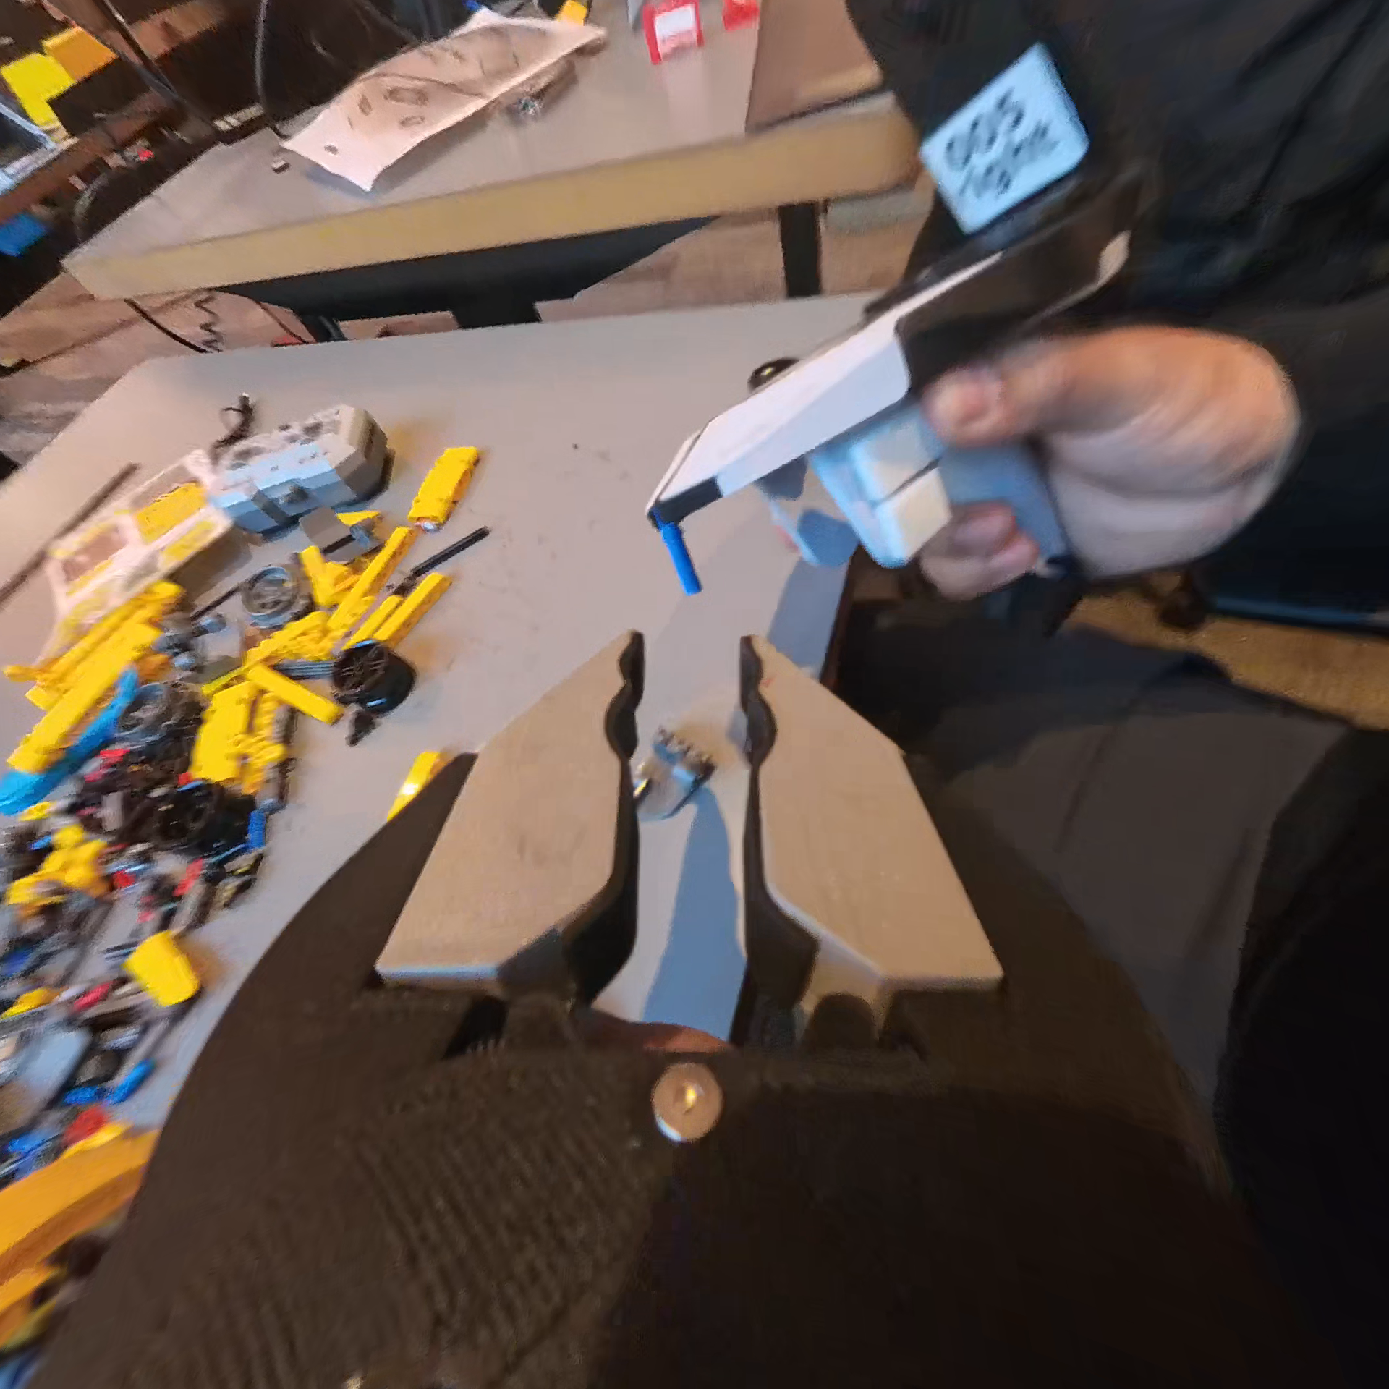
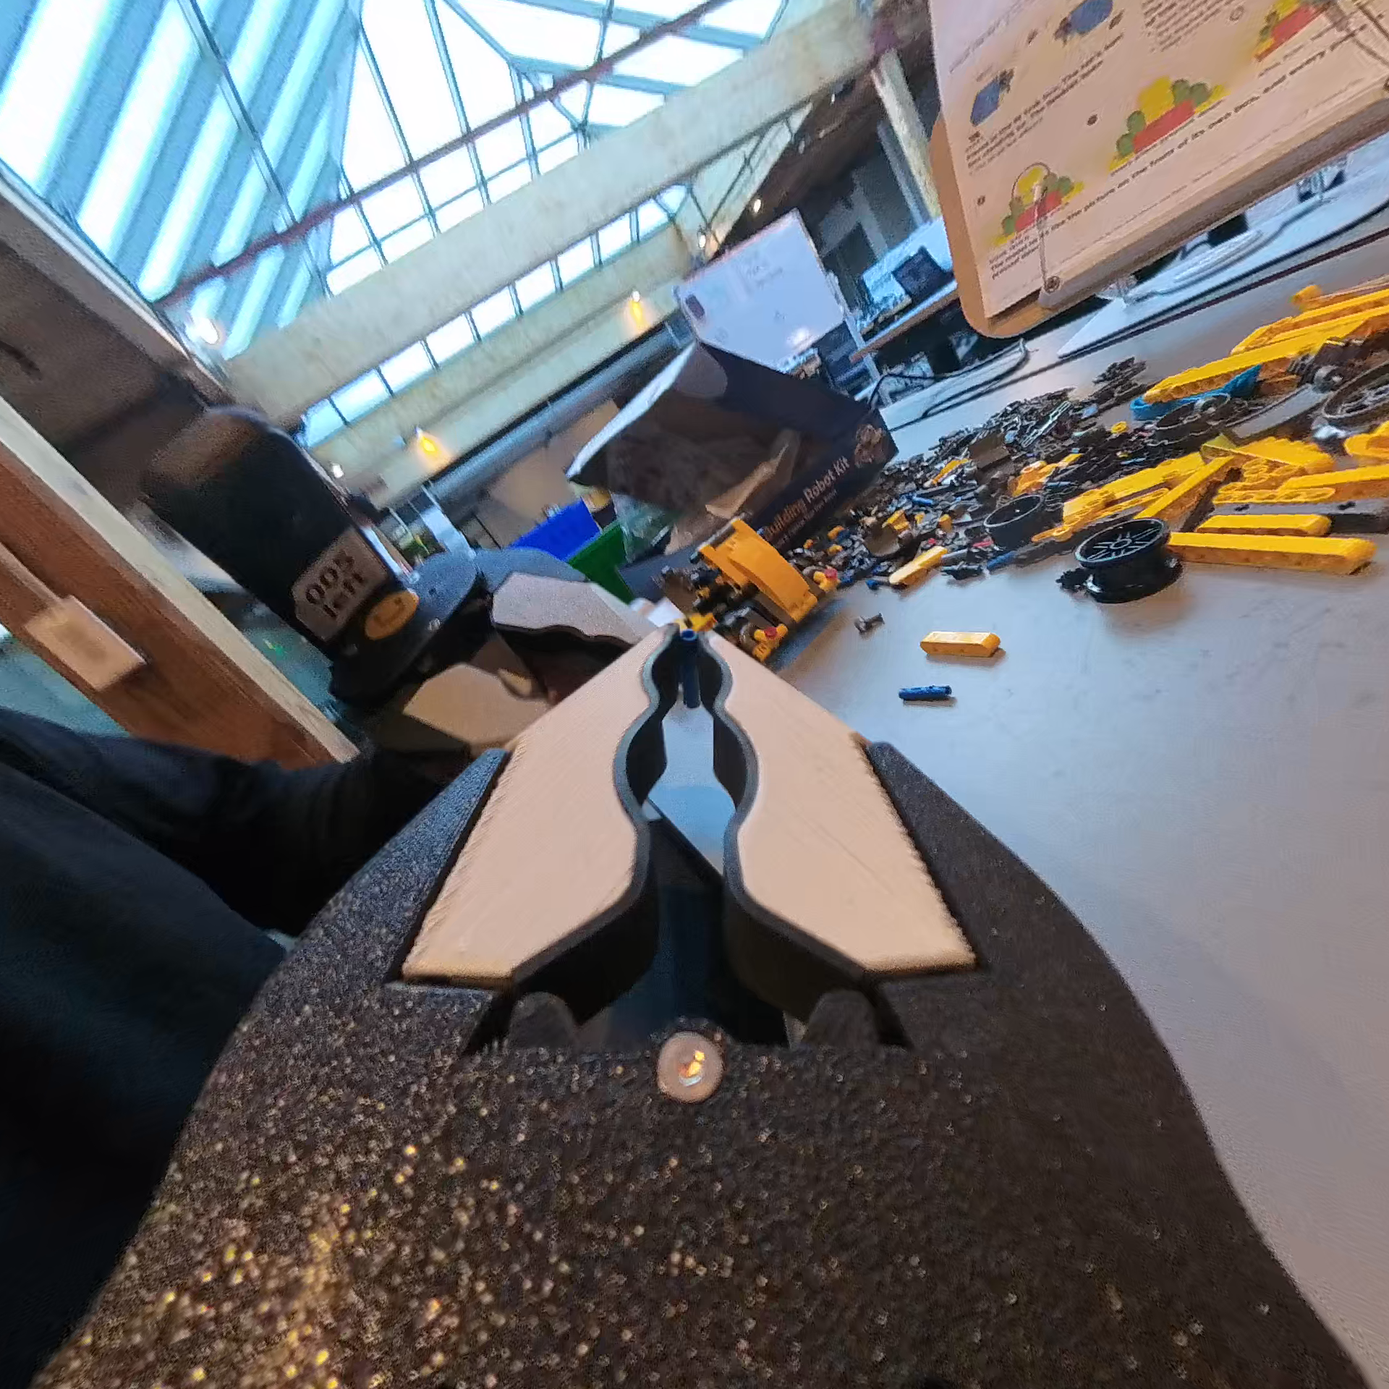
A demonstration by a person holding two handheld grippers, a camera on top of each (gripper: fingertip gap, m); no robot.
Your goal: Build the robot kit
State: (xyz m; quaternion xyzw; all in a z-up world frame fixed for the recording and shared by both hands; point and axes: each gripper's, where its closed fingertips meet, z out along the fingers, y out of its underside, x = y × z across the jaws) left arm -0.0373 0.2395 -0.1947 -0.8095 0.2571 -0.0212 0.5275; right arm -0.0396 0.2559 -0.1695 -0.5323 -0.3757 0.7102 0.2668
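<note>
Fingers of our right gripper [image 2: 688, 661] are pinching a small blue peg [image 1: 682, 560] at their tips, holding it in the air above the grey table [image 1: 571, 421]. Our left gripper [image 1: 691, 661] is hovering narrowly parted and empty, at six o'clock from the peg, over a small grey part [image 1: 673, 767]; the yellow and black pile of pieces [image 1: 188, 714] is lying at nine o'clock.

left wrist view looks down, right wrist view low across the same table [image 1: 571, 421]
</note>
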